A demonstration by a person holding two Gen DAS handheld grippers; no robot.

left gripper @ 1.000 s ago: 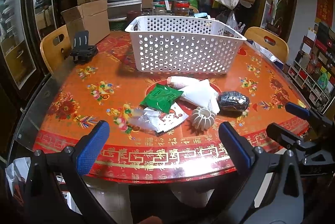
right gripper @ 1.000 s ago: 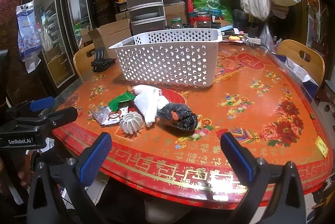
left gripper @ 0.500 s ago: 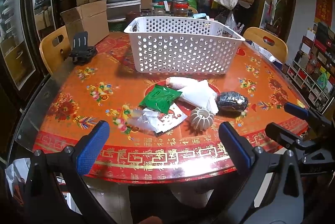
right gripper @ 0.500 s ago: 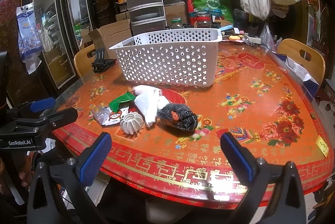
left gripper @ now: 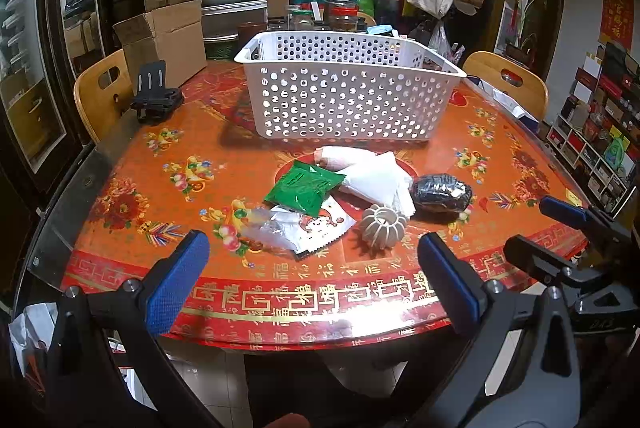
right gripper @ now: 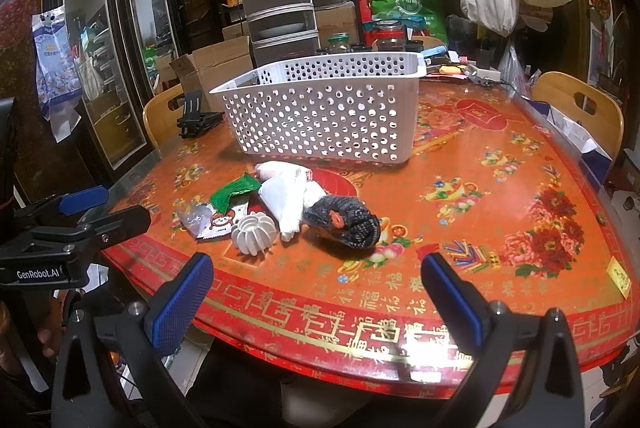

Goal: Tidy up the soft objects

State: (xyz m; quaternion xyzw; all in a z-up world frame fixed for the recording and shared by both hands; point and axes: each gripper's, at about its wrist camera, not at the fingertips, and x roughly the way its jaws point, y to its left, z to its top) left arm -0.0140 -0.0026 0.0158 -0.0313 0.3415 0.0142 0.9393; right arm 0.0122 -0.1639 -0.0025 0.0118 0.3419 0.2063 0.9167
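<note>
A white perforated basket (left gripper: 348,95) (right gripper: 324,111) stands on the red patterned table (left gripper: 180,187). In front of it lies a pile: a green packet (left gripper: 306,185) (right gripper: 232,191), a clear and white cartoon packet (left gripper: 304,228) (right gripper: 210,222), a white cloth (left gripper: 380,179) (right gripper: 288,195), a pink-white roll (left gripper: 340,155), a dark knitted piece (left gripper: 440,191) (right gripper: 344,218) and a white ribbed ball (left gripper: 382,226) (right gripper: 254,232). My left gripper (left gripper: 312,284) is open and empty at the table's near edge. My right gripper (right gripper: 316,300) is open and empty, near the edge too.
A black phone stand (left gripper: 154,95) sits at the table's back left. Wooden chairs (left gripper: 100,91) (right gripper: 580,107) stand around the table. A cardboard box (left gripper: 168,39), stacked drawers (right gripper: 276,7), jars and hanging bags crowd the back.
Both grippers have shifted only slightly; the view of the table is nearly the same. Nothing was grasped or moved.
</note>
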